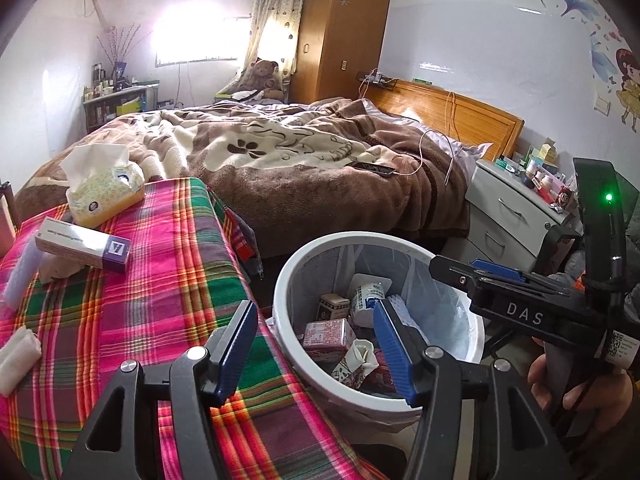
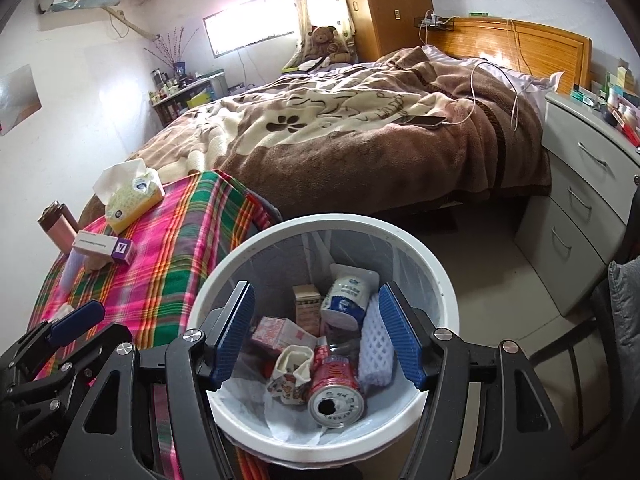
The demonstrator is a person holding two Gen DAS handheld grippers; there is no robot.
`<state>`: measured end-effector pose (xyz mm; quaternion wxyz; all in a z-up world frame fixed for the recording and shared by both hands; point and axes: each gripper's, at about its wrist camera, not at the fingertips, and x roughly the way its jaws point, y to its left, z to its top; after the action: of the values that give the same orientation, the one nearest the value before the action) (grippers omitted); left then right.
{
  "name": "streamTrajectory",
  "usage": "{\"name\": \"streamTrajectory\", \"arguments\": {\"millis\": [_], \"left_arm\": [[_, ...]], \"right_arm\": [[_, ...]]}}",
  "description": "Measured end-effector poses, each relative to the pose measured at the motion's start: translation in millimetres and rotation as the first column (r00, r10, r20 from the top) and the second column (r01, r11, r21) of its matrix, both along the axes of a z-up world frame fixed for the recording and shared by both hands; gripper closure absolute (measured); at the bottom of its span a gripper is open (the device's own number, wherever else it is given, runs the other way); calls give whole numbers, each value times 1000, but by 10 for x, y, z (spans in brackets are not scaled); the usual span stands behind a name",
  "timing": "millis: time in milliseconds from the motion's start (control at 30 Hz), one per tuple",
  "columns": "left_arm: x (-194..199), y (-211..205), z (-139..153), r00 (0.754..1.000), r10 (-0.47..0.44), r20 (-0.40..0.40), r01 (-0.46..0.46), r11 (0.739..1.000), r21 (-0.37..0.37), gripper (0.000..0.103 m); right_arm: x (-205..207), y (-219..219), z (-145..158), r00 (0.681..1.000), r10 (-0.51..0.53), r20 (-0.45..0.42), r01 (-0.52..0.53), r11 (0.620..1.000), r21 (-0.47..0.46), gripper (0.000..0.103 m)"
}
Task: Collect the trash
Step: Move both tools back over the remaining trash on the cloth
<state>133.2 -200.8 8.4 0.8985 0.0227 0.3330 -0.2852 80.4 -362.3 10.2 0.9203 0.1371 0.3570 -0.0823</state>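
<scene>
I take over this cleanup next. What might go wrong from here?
1. The bin stands tight against the table; a swinging left tool might knock it.
2. The tissue pack and cream box may not be trash; grabbing them would be a mistake.

The left wrist view looks forward and downward from above the plaid-covered table's (image 1: 168, 280) edge, the white trash bin (image 1: 288, 276) close to its right. The right wrist view sits directly over that bin (image 2: 436, 264) (nearer still). Both share the bin, table (image 2: 180, 240), and bed (image 1: 320, 152) (image 2: 340, 128) beyond.
</scene>
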Motion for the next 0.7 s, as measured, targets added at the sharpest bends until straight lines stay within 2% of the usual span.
{"name": "streamTrajectory", "arguments": {"millis": [700], "left_arm": [[-100, 844, 133, 988, 140, 65, -141, 990, 15, 43]], "right_arm": [[50, 608, 134, 990, 110, 89, -111, 994, 4, 37]]}}
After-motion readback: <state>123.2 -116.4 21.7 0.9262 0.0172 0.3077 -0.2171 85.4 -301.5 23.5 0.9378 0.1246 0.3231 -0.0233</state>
